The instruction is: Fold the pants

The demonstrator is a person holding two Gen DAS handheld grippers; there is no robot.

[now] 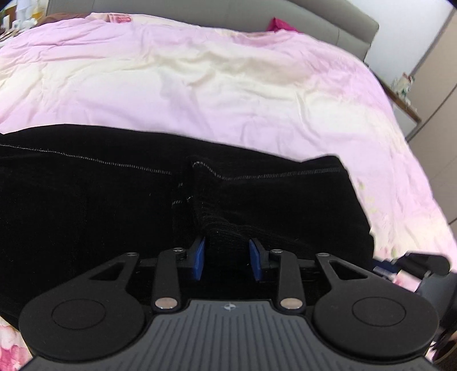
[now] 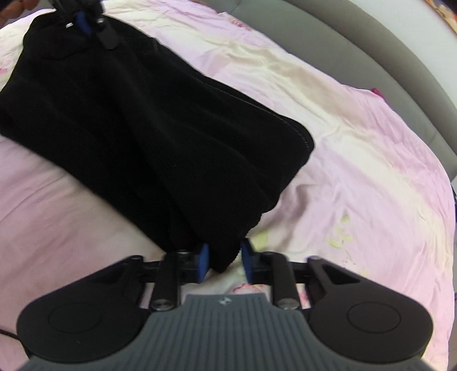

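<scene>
Mid-fold, the black pants (image 2: 148, 122) lie on the pink bedspread (image 2: 357, 177) — left hand-held gripper (image 1: 227, 255) and right hand-held gripper (image 2: 224, 261) each clamp an edge; next, likely carry both over together.

black knit pants with pale contrast stitching (image 2: 148, 120) | folded into a thick, layered oblong | lying flat on bed | stitched seam along far edge

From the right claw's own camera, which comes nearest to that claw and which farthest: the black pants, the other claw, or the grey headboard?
1. Black pants: an end sits between the right claw pads.
2. Left claw: upper left, at the pants' far end.
3. Grey headboard: curving along the bed's right edge; hard to rank against the left claw.
</scene>
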